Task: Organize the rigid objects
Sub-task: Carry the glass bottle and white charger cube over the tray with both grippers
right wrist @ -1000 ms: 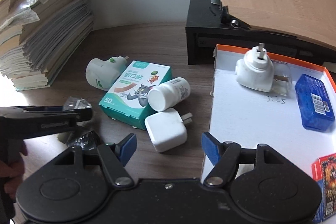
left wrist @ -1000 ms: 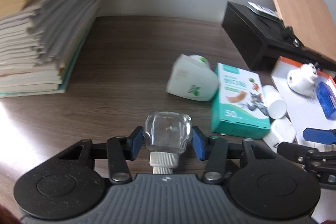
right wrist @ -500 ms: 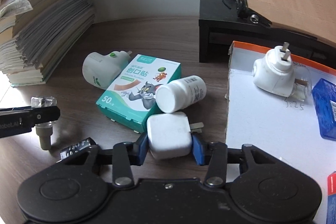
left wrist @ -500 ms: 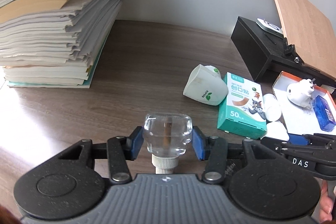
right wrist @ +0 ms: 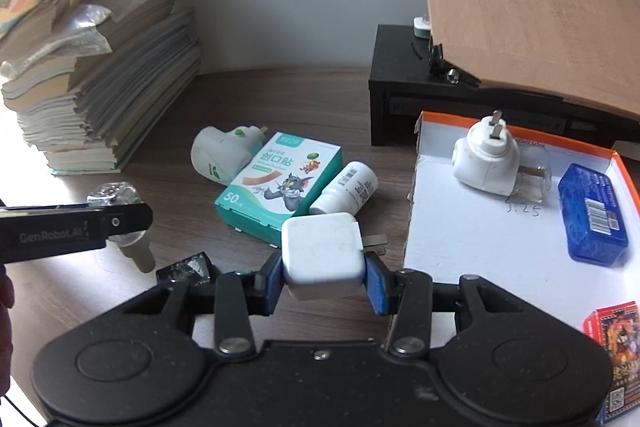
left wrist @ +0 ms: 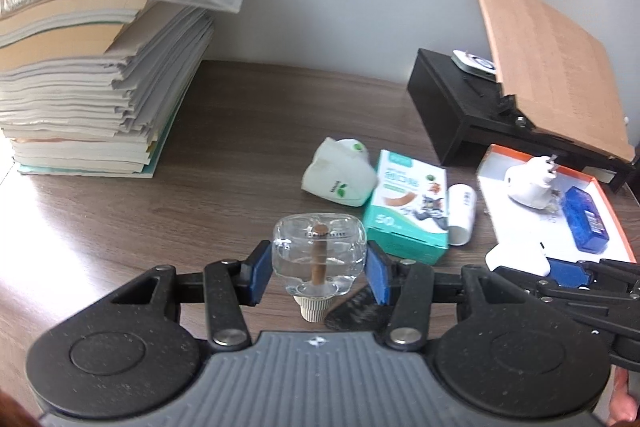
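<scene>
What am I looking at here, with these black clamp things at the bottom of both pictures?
They are two hand-held grippers, each carrying a camera that looks along its fingers. The left gripper clamps a clear glass bottle, cap toward the camera. The right gripper clamps a white charger block. On the wooden desk lie a teal plaster box, a white pill bottle and a white plug-in device. The shallow orange-rimmed box holds another plug and a blue case.

The wooden table [right wrist: 312,95] bears a paper stack [right wrist: 100,87], plaster box [right wrist: 280,187], pill bottle [right wrist: 346,195] and tray [right wrist: 480,247].
</scene>
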Demonstrator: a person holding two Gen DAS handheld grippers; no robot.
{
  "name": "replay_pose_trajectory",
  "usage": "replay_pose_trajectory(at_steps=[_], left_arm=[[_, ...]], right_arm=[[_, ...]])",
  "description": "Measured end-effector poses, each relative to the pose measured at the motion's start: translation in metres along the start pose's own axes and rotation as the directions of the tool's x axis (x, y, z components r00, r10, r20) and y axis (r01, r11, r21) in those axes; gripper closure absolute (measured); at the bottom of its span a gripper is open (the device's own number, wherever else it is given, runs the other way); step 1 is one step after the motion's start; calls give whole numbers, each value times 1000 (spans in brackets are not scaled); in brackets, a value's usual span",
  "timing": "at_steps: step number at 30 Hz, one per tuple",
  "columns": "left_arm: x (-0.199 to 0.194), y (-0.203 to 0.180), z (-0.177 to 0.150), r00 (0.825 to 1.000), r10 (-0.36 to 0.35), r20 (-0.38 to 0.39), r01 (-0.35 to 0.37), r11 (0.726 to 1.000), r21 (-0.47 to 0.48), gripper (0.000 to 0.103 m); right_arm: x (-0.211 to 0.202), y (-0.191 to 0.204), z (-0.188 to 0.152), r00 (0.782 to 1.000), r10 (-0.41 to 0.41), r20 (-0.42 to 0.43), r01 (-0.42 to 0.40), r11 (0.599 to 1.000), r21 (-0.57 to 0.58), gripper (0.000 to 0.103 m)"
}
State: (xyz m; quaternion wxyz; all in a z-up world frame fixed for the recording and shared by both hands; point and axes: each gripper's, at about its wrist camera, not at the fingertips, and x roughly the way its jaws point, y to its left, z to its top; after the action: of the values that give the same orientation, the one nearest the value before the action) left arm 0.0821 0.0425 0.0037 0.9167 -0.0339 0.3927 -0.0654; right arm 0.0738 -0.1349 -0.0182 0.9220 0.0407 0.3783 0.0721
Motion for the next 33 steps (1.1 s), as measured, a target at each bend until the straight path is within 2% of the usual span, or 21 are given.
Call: replay_pose_trajectory(at_steps=[15, 33], left_arm=[[-21, -67, -14, 998, -65, -3, 65, 997, 39, 53], [-33, -148, -31, 990, -137, -15, 138, 981, 136, 53]], right_arm=[[-54, -43, -19, 998, -25, 50, 23, 999, 45, 51], [-107, -113, -47, 990, -113, 82, 101, 985, 138, 50]])
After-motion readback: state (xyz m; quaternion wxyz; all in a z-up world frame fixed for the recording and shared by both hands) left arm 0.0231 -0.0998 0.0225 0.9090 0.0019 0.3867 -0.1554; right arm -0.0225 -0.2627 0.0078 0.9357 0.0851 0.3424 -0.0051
